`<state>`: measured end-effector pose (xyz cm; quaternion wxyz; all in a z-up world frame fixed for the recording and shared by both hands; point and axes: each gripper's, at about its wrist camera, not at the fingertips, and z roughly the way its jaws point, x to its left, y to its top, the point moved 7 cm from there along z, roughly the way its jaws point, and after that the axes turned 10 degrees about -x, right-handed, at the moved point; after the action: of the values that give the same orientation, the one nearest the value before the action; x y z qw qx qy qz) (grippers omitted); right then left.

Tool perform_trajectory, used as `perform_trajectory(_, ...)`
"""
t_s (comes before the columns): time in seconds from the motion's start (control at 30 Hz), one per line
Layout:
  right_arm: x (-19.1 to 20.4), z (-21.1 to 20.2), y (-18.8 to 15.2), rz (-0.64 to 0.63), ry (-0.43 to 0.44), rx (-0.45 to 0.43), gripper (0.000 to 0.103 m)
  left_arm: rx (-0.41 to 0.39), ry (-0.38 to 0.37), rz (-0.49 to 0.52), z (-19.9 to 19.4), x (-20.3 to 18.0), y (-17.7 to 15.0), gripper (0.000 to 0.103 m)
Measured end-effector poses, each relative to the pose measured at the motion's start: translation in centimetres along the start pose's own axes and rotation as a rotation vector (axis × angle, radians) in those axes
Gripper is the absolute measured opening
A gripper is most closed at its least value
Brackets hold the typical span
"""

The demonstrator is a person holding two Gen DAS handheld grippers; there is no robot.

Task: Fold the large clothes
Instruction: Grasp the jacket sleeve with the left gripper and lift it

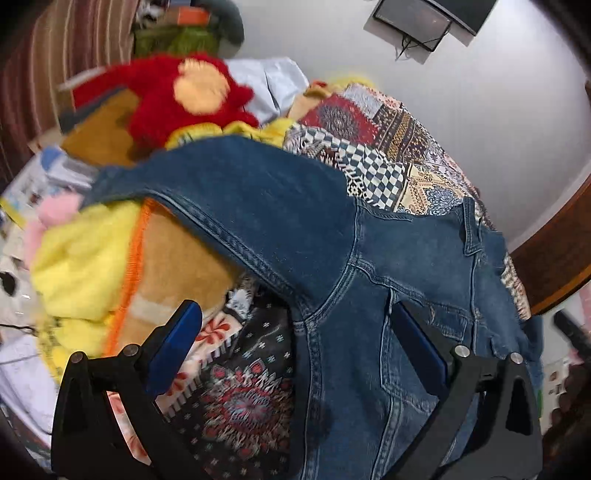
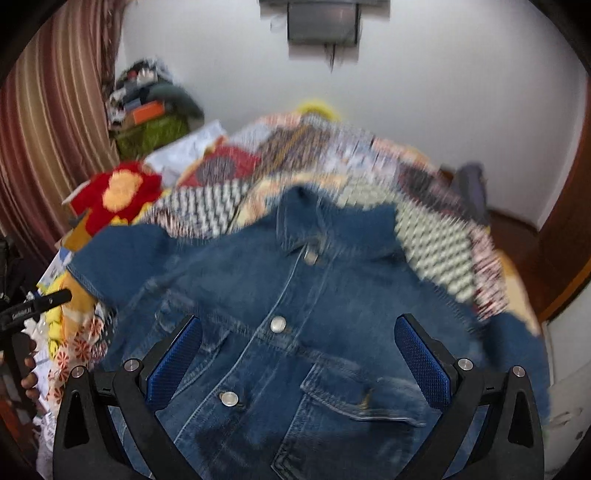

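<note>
A blue denim jacket (image 2: 295,295) lies front up on a patterned patchwork bedspread (image 2: 436,251), collar toward the far wall, one sleeve (image 1: 229,192) stretched out to the left. My left gripper (image 1: 295,332) is open above the jacket's left side near the sleeve seam. My right gripper (image 2: 299,332) is open above the buttoned front, over the chest pocket (image 2: 354,391). Neither holds anything. The right wrist view is blurred.
A red and orange plush toy (image 1: 177,99), a yellow and brown blanket (image 1: 122,262) and papers crowd the bed's left side. A striped curtain (image 2: 48,122) hangs at the left. A white wall with a dark mounted box (image 2: 321,26) lies beyond. Wooden trim (image 1: 554,258) borders the right.
</note>
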<state>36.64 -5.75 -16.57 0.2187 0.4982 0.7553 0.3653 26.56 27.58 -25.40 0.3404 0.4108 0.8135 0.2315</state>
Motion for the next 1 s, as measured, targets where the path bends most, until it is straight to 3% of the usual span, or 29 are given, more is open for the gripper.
perform_trajectory(0.2, -0.3, 4.7, -2.5, 0.062, 0.053, 0.119, 0.103, 0.026, -0.037, -0.068, 3.2, 1.4, 1.4, 0.102)
perform_trajectory(0.27, -0.3, 5.7, -3.2, 0.085, 0.075, 0.164, 0.103, 0.008, 0.015, -0.088, 4.4, 2.8, 2.5, 0.095)
perform_trajectory(0.53, -1.2, 6.8, -4.4, 0.198, 0.13, 0.239, 0.103, -0.063, 0.076, -0.113, 6.4, 5.1, 6.2, 0.084)
perform_trajectory(0.7, -3.0, 6.1, -3.7, 0.278, 0.122, 0.216, 0.103, -0.066, 0.183, -0.039, 7.7, 5.3, 7.7, 0.068)
perform_trajectory(0.83, -4.1, 4.7, -2.9, 0.321, 0.129, 0.191, 0.103, -0.072, 0.275, 0.069, 7.3, 4.5, 8.5, 0.038)
perform_trajectory(0.87, -4.3, 4.3, -2.8, 0.321, 0.126, 0.186, 0.103, -0.075, 0.28, 0.081, 7.1, 4.3, 8.5, 0.03)
perform_trajectory(1.0, -4.8, 2.9, -2.5, 0.315, 0.124, 0.169, 0.103, -0.109, 0.25, 0.123, 4.9, 2.6, 9.3, 0.021)
